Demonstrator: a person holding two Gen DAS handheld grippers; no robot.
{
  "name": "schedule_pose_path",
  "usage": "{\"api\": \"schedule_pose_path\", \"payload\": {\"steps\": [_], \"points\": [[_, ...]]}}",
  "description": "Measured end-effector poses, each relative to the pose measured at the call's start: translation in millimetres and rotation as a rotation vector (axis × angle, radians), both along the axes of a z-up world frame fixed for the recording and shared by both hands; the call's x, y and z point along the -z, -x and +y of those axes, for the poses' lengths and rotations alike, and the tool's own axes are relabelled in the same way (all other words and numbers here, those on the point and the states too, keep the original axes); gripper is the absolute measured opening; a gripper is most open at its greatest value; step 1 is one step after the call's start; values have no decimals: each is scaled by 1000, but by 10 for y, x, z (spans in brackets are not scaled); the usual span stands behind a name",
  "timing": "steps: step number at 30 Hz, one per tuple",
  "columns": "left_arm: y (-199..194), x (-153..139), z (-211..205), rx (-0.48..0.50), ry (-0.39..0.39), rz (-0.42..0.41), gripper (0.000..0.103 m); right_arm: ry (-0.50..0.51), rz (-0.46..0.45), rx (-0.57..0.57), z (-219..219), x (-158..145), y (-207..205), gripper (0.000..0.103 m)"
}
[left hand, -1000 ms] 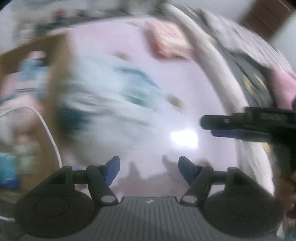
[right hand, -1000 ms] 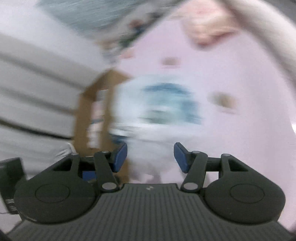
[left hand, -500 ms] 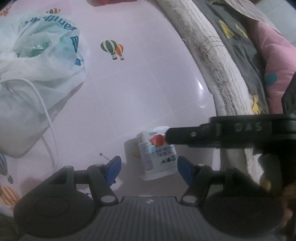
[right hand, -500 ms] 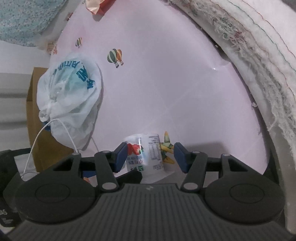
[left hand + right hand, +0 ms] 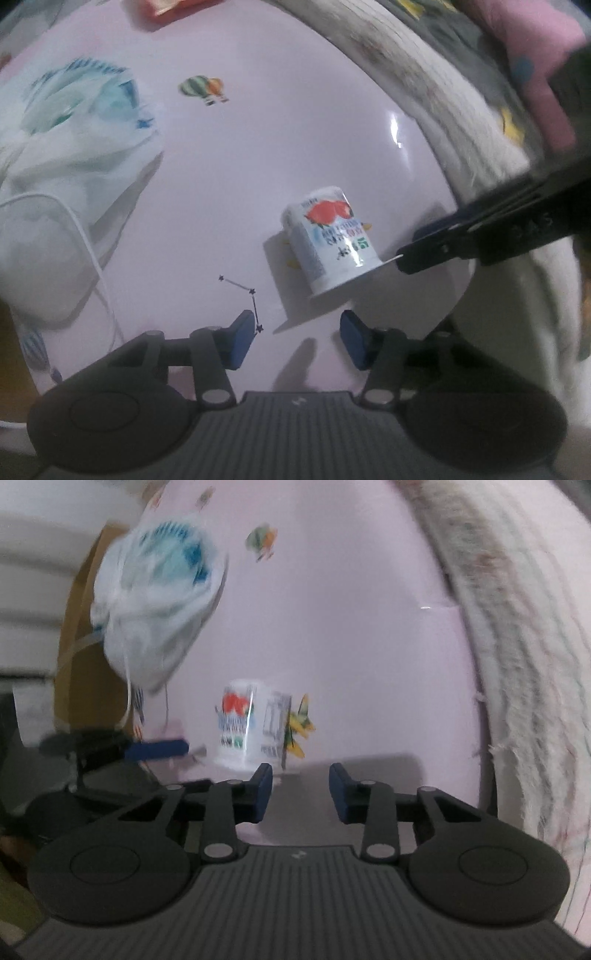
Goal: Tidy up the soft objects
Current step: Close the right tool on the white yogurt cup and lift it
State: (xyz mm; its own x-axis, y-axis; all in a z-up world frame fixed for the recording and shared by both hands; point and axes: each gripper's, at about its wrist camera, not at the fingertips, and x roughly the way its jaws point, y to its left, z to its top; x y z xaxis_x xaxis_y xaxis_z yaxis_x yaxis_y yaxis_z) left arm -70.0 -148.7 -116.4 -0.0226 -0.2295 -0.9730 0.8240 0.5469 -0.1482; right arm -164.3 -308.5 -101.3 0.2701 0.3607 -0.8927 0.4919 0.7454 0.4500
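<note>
I see one cup and one bag on the pink sheet. My left gripper and right gripper have just been closing, both fingers now narrow and empty.

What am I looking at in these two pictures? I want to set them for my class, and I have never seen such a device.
A person holds a hand-held gripper in each hand, and each gripper carries a wide-angle camera looking along its own jaws. One picture is from the left gripper, the other from the right gripper; each also shows the other reaching in from the side. Both sets of blue-padded jaws have just been closing, yet nothing is between them, so nothing is held. On the pink sheet, printed with balloons, a small cup stands upside down. A white plastic bag lies farther off, and a folded blanket runs along the sheet's edge.
</note>
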Motion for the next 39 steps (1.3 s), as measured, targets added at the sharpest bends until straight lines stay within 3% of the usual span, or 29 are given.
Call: {"api": "schedule_pose_path", "payload": {"steps": [5, 9, 13, 19, 24, 27, 34, 39], "points": [[160, 166, -130, 108, -17, -71, 41, 67, -49, -243, 210, 79, -129, 28], [170, 221, -143, 124, -21, -96, 33, 81, -83, -408, 326, 39, -208, 28], [123, 234, -139, 114, -9, -101, 30, 37, -102, -473, 311, -26, -220, 29], [108, 224, -163, 137, 9, -119, 26, 101, -120, -562, 380, 30, -305, 30], [63, 179, -191, 152, 27, -109, 25, 58, -166, -559, 351, 3, -403, 17], [0, 96, -210, 145, 47, -99, 25, 40, -174, -527, 299, -49, -423, 17], [-282, -153, -261, 52, 112, -43, 25, -34, -217, -336, -73, -270, -402, 17], [-539, -223, -346, -46, 166, 29, 29, -79, -242, -159, -393, -259, -453, 17]]}}
